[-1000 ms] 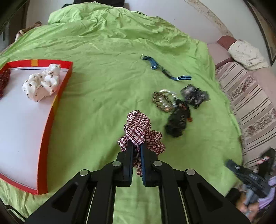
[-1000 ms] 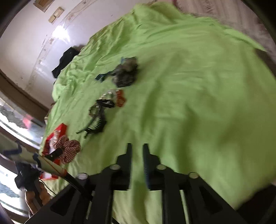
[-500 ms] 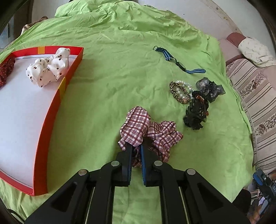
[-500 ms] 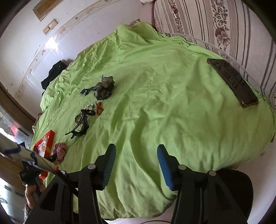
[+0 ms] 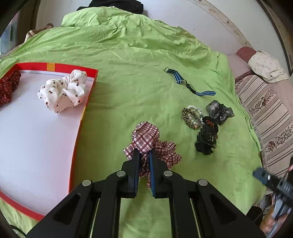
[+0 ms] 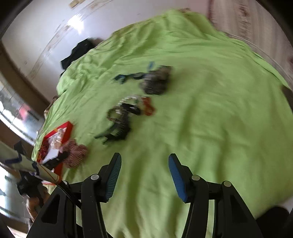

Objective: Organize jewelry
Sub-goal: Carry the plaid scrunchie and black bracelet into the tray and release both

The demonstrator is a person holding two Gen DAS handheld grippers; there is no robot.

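My left gripper (image 5: 144,155) is shut on a red-and-white plaid scrunchie (image 5: 146,137), held above the green sheet just right of the red-rimmed white tray (image 5: 80,117). In the tray lie a white spotted scrunchie (image 5: 63,91) and a dark red one (image 5: 8,86). Further right on the sheet sit a leopard and pearl bracelet pair (image 5: 192,115), a black hair claw (image 5: 207,139), a grey sheer scrunchie (image 5: 218,109) and a blue striped strap (image 5: 188,85). My right gripper (image 6: 144,165) hangs open over bare sheet, nothing between its fingers; the blurred pile (image 6: 128,113) lies ahead of it.
The green sheet (image 5: 137,60) covers a bed. A striped mattress edge (image 5: 271,117) and a pillow (image 5: 265,65) lie at the right. Dark clothing (image 5: 111,4) sits at the far end. The right wrist view is motion-blurred.
My left gripper carried the plaid scrunchie toward the tray. My right gripper opened from nearly shut and swung, so the pile now sits closer ahead.
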